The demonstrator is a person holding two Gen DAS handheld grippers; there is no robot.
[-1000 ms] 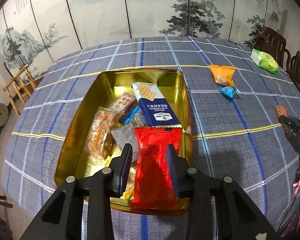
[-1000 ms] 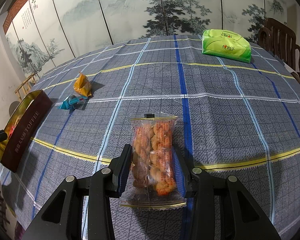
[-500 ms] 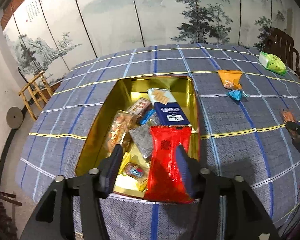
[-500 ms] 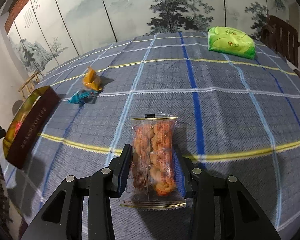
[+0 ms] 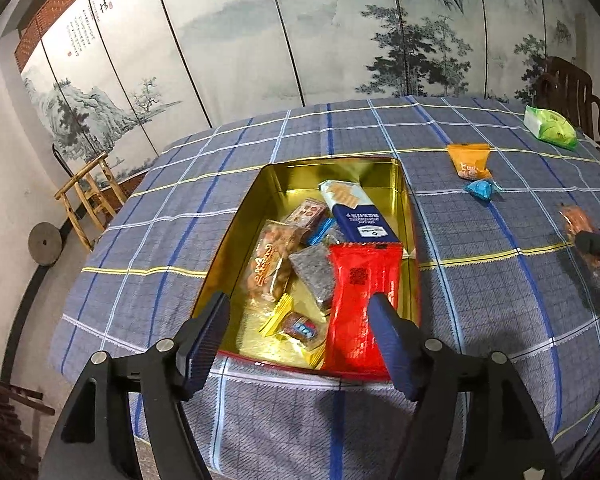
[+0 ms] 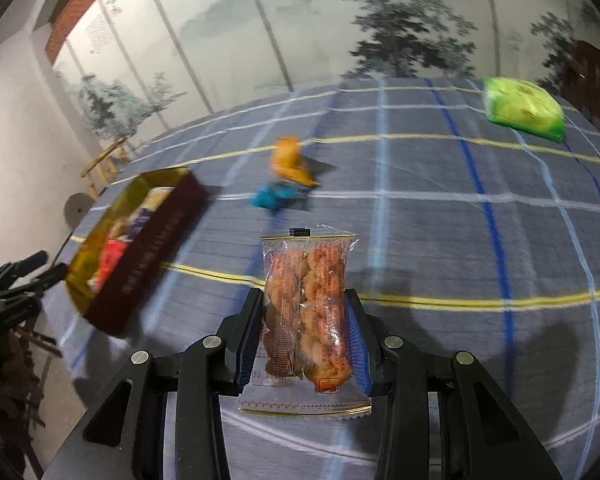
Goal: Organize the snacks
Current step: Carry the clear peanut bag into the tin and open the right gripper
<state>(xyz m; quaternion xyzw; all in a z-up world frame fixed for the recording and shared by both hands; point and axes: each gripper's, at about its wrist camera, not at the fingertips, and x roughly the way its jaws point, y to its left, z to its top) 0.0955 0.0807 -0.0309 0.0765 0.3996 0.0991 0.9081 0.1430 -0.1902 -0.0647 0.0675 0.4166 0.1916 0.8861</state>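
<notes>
Left wrist view first: my left gripper (image 5: pixel 300 336) hangs over the near end of the gold tin (image 5: pixel 236 240), its jaws opening, with nothing pressed between the pads. The red packet (image 5: pixel 360 300) lies free below, propped on the tin's near right corner and reaching its front rim. It looks a thin, glossy foil pouch, light and slippery, so I judge it would slide rather than sit firm. Inside the tin a clear bag of fried snacks (image 5: pixel 270 268), a dark wrapped bar (image 5: pixel 314 276), a blue biscuit pack (image 5: pixel 356 216) and small sweets lie loosely heaped.

Farther right on the checked cloth (image 5: pixel 480 288) sit an orange packet (image 5: pixel 469 159), a blue sweet (image 5: pixel 482 189) just beside it, and a green bag (image 5: pixel 550 127) near the far edge.

Right wrist view: my right gripper (image 6: pixel 306 340) is clamped narrow on the twist-snack packet (image 6: pixel 306 308), pads on its two long sides, near the lower half, with the sealed ends sticking out front and back. The film is soft and crinkly, and the fried twists inside look brittle, so I judge a light squeeze across the width is safest. The tin (image 6: pixel 140 240) lies off to the left, blurred.
</notes>
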